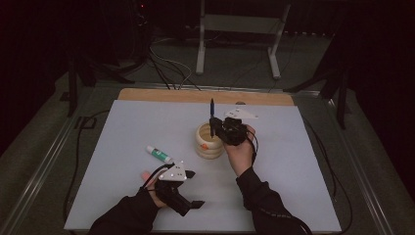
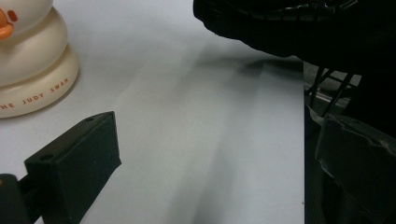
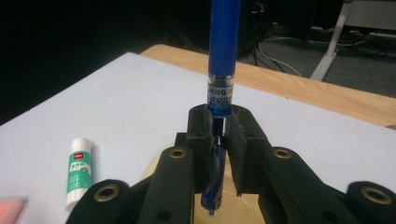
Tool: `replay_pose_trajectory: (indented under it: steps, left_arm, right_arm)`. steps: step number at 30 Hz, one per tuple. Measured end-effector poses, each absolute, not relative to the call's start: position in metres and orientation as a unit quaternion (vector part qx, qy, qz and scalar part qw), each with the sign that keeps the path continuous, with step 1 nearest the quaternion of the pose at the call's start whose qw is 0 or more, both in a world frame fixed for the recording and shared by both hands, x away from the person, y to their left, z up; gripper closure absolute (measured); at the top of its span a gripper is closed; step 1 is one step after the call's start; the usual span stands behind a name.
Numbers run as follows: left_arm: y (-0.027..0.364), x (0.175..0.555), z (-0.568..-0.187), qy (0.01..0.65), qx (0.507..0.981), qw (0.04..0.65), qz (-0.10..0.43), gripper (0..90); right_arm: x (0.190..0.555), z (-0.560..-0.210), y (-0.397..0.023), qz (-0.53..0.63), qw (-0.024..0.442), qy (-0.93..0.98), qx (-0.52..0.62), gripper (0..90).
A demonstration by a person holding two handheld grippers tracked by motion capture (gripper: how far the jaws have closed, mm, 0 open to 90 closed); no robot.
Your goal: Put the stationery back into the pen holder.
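Note:
My right gripper is shut on a blue pen and holds it upright over the mouth of a cream ring-shaped pen holder. In the right gripper view the jaws of that gripper pinch the pen near its lower part, and its bottom end hangs just above the holder's rim. My left gripper rests near the board's front edge, open, with nothing between its jaws. From the left gripper the holder stands at the upper left.
A green-and-white glue stick lies left of the holder, seen also as the glue stick beside my right jaws. A small pink object lies by the left hand. The right sleeve crosses above the white board.

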State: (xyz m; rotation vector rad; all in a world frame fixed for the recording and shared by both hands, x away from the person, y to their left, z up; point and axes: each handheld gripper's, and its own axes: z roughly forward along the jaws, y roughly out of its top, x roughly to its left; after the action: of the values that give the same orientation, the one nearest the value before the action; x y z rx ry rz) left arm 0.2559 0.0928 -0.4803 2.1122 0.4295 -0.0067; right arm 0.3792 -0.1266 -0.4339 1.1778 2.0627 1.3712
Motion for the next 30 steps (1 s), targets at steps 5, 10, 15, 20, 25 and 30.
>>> replay_pose_trajectory:
  steps: [5, 10, 15, 20, 25, 30]
  left_arm:
    - [0.093, 0.256, -0.48, 0.177, 0.863, 0.474, -0.003, 0.2]
    - [0.093, 0.256, -0.48, 0.176, 0.863, 0.474, -0.003, 0.2]
    - [0.093, 0.256, -0.48, 0.176, 0.863, 0.474, -0.004, 0.2]
    - [0.093, 0.256, -0.48, 0.175, 0.863, 0.474, -0.003, 0.1]
    - [0.093, 0.255, -0.48, 0.174, 0.861, 0.477, -0.004, 0.2]
    - [0.096, 0.254, -0.478, 0.172, 0.859, 0.482, -0.001, 0.2]
  right_arm:
    - [0.381, -0.438, -0.125, 0.483, 0.191, 0.742, 0.423, 78.8]
    - [0.383, -0.443, -0.124, 0.47, 0.176, 0.749, 0.432, 78.6]
    - [0.386, -0.448, -0.124, 0.455, 0.16, 0.758, 0.44, 78.5]
    - [0.386, -0.449, -0.125, 0.455, 0.16, 0.758, 0.44, 78.1]
    - [0.384, -0.443, -0.129, 0.483, 0.156, 0.74, 0.44, 53.2]
    - [0.378, -0.432, -0.135, 0.506, 0.155, 0.725, 0.44, 29.9]
